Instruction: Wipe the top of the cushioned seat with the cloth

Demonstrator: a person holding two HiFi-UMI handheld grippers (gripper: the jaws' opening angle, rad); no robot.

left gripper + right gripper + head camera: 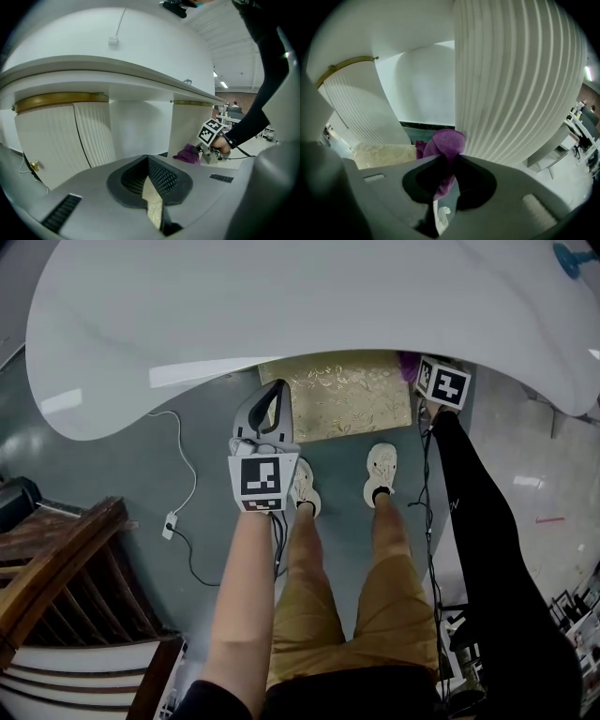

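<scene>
Clamped cloth (449,143), gold seat (342,399), grey floor (141,486)

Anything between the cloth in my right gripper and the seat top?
Nothing lies on the visible seat top. The cloth, clamped in the right gripper, sits by its right edge. The white tabletop overhangs the seat's rear part.

The right gripper (449,161) pinches a crumpled purple fabric cloth (450,139), with a cream patterned cushioned seat (382,154) at nine o'clock.
</scene>
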